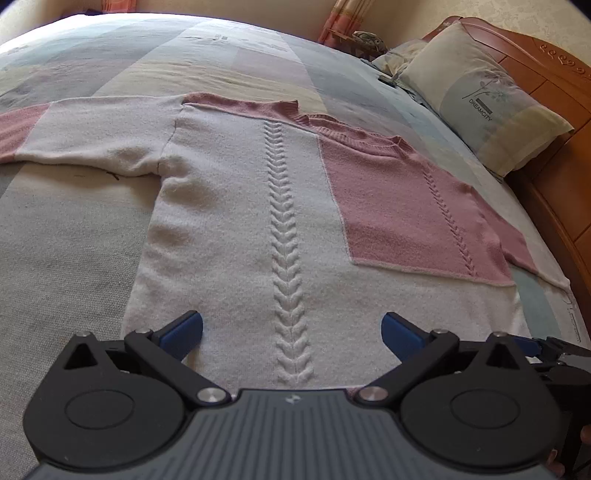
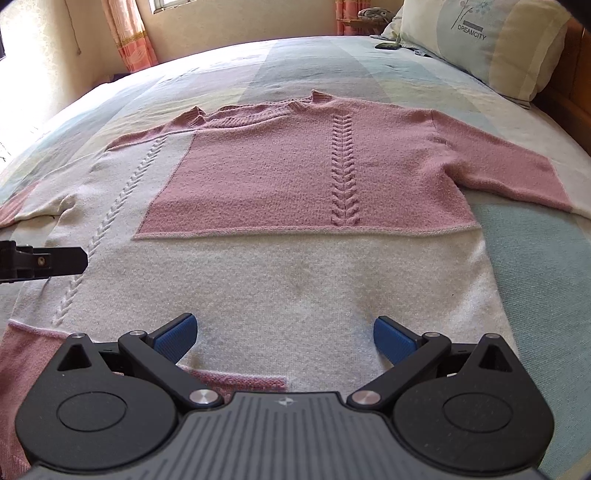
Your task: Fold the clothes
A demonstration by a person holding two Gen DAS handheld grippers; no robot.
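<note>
A pink-and-cream knitted sweater (image 1: 236, 206) (image 2: 295, 266) lies flat and face up on the bed, collar away from me, both sleeves spread out sideways. My left gripper (image 1: 291, 332) hovers open over the cream hem area, straddling the cable-knit stripe, with nothing between its blue pads. My right gripper (image 2: 285, 338) is open too, above the cream lower part of the sweater near the hem, holding nothing. Part of the right gripper (image 1: 554, 350) shows at the right edge of the left wrist view; a finger of the left gripper (image 2: 44, 262) pokes in at the left of the right wrist view.
The patchwork bedspread (image 1: 74, 236) covers the whole bed. A pillow (image 1: 480, 107) (image 2: 480, 40) leans against the wooden headboard (image 1: 554, 74) at the right. A small dark object (image 2: 387, 45) lies near the pillow. Curtains (image 2: 129, 33) hang on the far wall.
</note>
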